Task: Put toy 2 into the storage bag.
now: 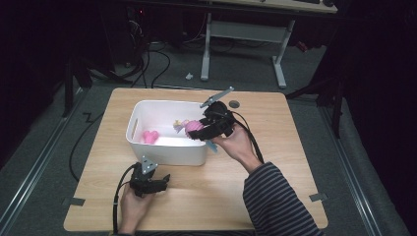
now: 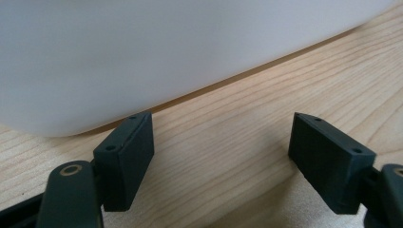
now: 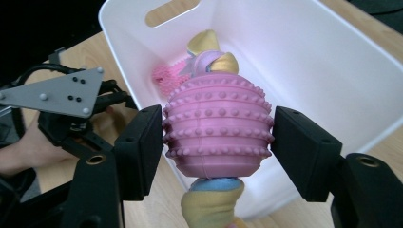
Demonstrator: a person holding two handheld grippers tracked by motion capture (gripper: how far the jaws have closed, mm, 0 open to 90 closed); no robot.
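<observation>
A white bin (image 1: 167,150) stands on the wooden table (image 1: 221,191). My right gripper (image 1: 199,132) hangs over the bin's right rim, shut on a pink ribbed, studded toy (image 3: 218,128) with yellow and blue ends. In the high view the toy (image 1: 193,127) sits just inside the rim. A second pink studded toy (image 1: 150,136) lies on the bin floor, seen past the held toy (image 3: 164,76). My left gripper (image 1: 161,181) rests on the table in front of the bin. Its jaws are open and hold nothing (image 2: 221,130), close to the bin's outer wall (image 2: 142,57).
A small dark round object (image 1: 234,104) lies on the table behind the bin. Bare wood stretches in front of and to the right of the bin. Beyond the table stand the white legs of a desk (image 1: 280,64), with cables (image 1: 157,69) on the floor.
</observation>
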